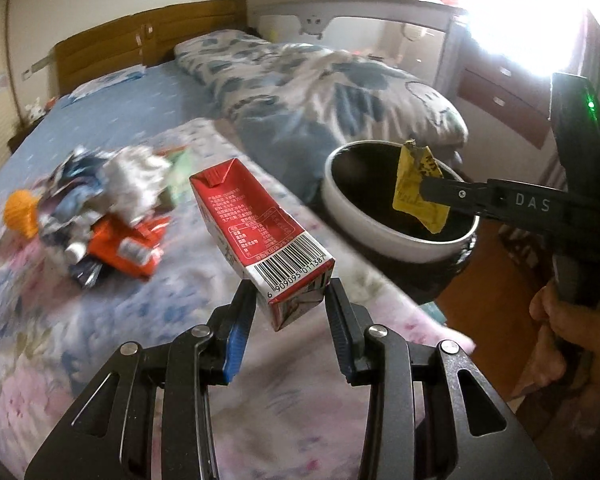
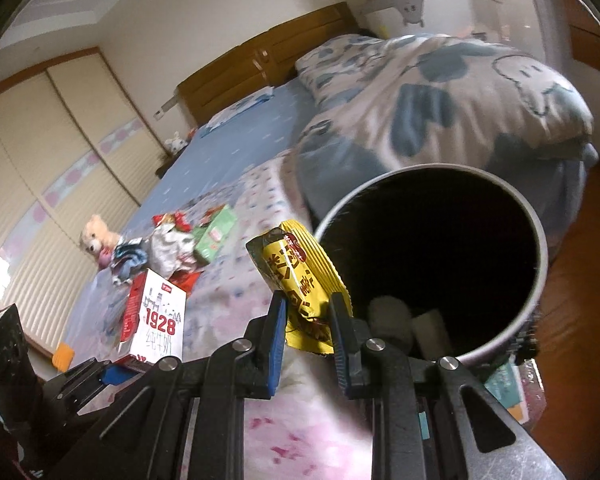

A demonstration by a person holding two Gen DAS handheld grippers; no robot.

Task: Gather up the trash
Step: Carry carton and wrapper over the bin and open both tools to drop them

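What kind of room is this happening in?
Almost certainly a home bedroom: a bed with a wooden headboard, a rumpled patterned duvet, and a wardrobe with sliding doors along the wall. A soft toy sits on the bed.

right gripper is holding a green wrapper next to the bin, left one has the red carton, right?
Not quite: the wrapper in the right gripper is yellow, as the right wrist view shows. It is beside the bin, and the left gripper does hold the red carton.
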